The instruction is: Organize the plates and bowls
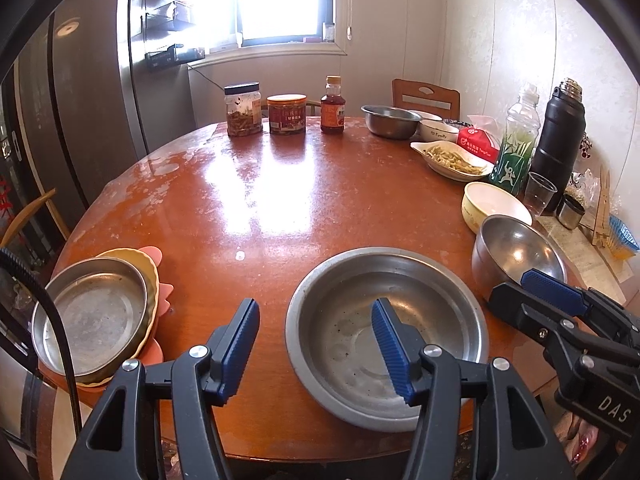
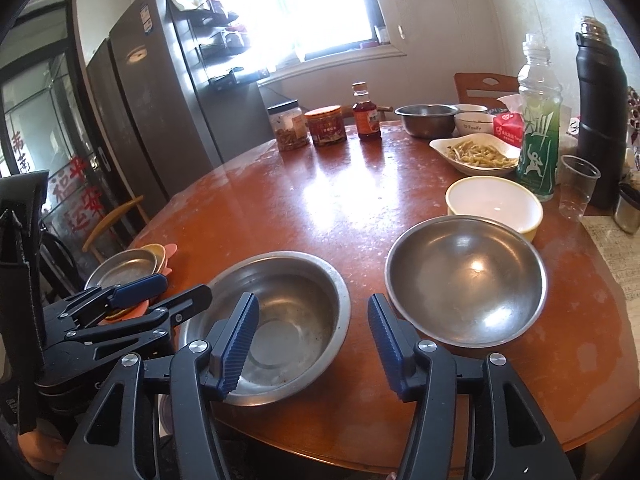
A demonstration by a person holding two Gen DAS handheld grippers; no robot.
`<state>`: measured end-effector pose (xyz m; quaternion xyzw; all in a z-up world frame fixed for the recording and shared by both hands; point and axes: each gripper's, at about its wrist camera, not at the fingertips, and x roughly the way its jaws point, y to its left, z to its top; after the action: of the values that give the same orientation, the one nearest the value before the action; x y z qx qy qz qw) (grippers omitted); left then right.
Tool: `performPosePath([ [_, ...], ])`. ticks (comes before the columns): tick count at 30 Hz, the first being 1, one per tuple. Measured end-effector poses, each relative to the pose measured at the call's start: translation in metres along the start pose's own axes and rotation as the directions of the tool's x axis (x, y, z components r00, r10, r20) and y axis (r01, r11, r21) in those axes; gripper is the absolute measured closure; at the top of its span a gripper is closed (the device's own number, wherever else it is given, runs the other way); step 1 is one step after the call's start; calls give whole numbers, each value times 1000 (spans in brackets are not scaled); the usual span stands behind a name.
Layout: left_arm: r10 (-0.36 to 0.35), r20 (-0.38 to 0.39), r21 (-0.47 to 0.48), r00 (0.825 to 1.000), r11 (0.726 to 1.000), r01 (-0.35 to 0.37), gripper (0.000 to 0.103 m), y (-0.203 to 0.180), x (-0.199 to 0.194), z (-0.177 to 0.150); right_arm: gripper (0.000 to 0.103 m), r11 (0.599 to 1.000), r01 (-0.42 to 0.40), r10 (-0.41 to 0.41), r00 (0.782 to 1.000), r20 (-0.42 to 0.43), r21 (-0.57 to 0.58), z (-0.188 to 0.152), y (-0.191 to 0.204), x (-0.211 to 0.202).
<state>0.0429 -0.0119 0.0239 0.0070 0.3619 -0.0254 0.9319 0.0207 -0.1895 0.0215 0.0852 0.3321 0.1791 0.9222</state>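
A wide steel basin (image 1: 352,300) (image 2: 296,300) sits near the front edge of the round wooden table. My left gripper (image 1: 316,344) is open and empty; its right finger hangs over the basin, its left finger outside the rim. To the right stands a steel bowl (image 1: 516,248) (image 2: 468,276), with a yellow bowl (image 1: 494,202) (image 2: 494,202) behind it. My right gripper (image 2: 312,338) is open and empty, in front of the gap between basin and steel bowl. A steel plate (image 1: 96,312) (image 2: 124,266) rests on yellow and pink plates at the left.
At the back stand jars (image 1: 244,110), a sauce bottle (image 1: 332,106), another steel bowl (image 1: 390,120), a white bowl (image 1: 438,130) and a dish of food (image 1: 452,158). At the right are a green bottle (image 2: 538,120), a black flask (image 2: 600,120) and a plastic cup (image 2: 576,188).
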Motion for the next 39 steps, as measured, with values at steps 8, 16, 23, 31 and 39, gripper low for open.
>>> performPosePath([
  [8, -2, 12, 25, 1000, 1000, 2, 45, -15, -7, 5, 41, 999, 33, -34, 998, 43, 35, 4, -21, -17],
  [16, -33, 6, 67, 999, 997, 32, 44, -43, -5, 7, 41, 992, 101, -107, 991, 80, 81, 8, -52, -34],
  [23, -60, -4, 106, 998, 992, 60, 44, -68, -2, 12, 35, 980, 134, -147, 986, 84, 146, 8, -85, -43],
  [31, -103, -17, 140, 995, 985, 104, 43, -97, 8, 24, 34, 972, 140, -156, 985, 72, 187, 4, -107, -44],
  [39, -168, -71, 139, 983, 975, 176, 41, -120, 30, 39, 35, 963, 166, -179, 983, 41, 213, 3, -123, -34],
])
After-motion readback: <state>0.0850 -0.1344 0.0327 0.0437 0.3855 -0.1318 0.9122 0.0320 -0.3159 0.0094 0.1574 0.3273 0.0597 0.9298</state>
